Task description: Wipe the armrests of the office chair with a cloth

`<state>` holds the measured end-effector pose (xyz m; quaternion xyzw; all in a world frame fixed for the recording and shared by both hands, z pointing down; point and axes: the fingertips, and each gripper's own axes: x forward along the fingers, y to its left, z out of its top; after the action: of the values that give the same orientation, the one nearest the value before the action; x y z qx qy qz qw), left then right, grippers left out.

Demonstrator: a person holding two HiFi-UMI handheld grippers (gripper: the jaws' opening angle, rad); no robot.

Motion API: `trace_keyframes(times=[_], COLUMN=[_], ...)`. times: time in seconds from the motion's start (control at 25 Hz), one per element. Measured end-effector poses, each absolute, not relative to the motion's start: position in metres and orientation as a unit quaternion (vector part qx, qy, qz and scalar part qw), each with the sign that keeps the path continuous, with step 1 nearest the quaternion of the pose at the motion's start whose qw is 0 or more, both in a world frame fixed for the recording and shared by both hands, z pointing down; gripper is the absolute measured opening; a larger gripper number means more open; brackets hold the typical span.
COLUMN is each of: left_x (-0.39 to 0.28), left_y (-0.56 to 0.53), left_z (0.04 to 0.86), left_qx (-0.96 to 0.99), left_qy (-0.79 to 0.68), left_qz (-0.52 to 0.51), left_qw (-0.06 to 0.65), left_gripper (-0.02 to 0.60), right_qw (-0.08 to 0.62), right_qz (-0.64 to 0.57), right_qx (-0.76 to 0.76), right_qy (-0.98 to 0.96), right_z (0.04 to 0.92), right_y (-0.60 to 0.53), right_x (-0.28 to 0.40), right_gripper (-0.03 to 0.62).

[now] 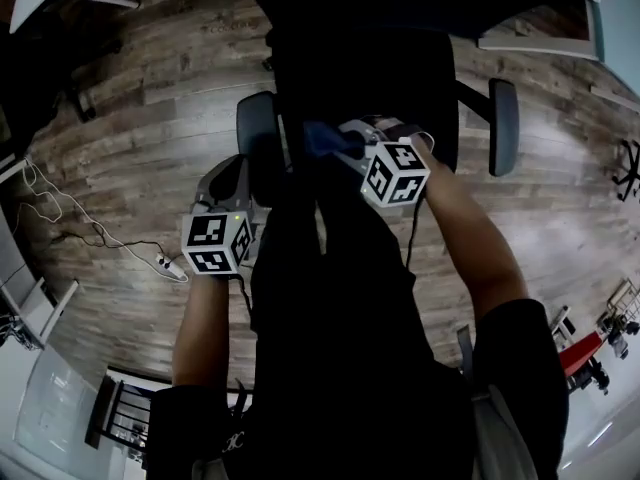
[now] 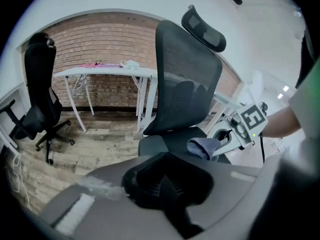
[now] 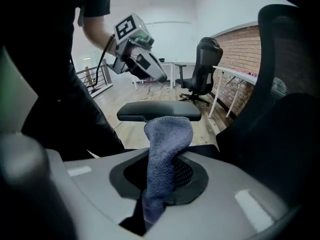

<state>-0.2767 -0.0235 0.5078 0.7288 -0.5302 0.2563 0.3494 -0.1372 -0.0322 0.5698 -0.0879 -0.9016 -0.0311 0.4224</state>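
No words, brands or numbers can be read. The left cube and right cube bear only black-and-white square patterns. A faint floor print, twelve o'clock from the left cube, is too blurred to read.

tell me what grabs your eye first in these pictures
The blue cloth pinched in the right gripper stands out first, held up close to a black armrest; whether the two touch is unclear. Next comes the dark mesh-backed office chair with its headrest, filling the middle of the left gripper view on a wood-plank floor.
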Motion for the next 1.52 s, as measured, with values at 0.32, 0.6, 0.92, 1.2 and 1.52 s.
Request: trace_keyframes(times=[0.32, 0.6, 0.92, 1.2, 1.52], left_x=[-0.246, -0.247, -0.266, -0.281, -0.287], left_y=[-0.026, -0.016, 0.003, 0.001, 0.003], left_z=[0.503, 0.493, 0.492, 0.495, 0.502], left_qx=[0.725, 0.727, 0.710, 0.699, 0.695], left_qy=[-0.524, -0.526, -0.544, -0.564, -0.565], left_qz=[0.301, 0.316, 0.308, 0.284, 0.283], left_qw=[0.332, 0.309, 0.325, 0.335, 0.344], left_gripper=[0.005, 0.005, 0.005, 0.005, 0.005], right_qw=[0.375, 0.344, 0.367, 0.429, 0.477], right_qz=[-0.035, -0.064, -0.060, -0.021, 0.039], right_qx=[-0.104, -0.143, -0.157, -0.138, -0.124], right_qy=[-0.920, -0.926, -0.915, -0.893, -0.869], right_z=[0.603, 0.615, 0.636, 0.681, 0.737], right_y=[-0.013, 0.000, -0.007, -0.031, -0.054], right_x=[-0.175, -0.229, -0.251, -0.259, -0.264], right_gripper=[0.057, 0.057, 0.057, 0.057, 0.057])
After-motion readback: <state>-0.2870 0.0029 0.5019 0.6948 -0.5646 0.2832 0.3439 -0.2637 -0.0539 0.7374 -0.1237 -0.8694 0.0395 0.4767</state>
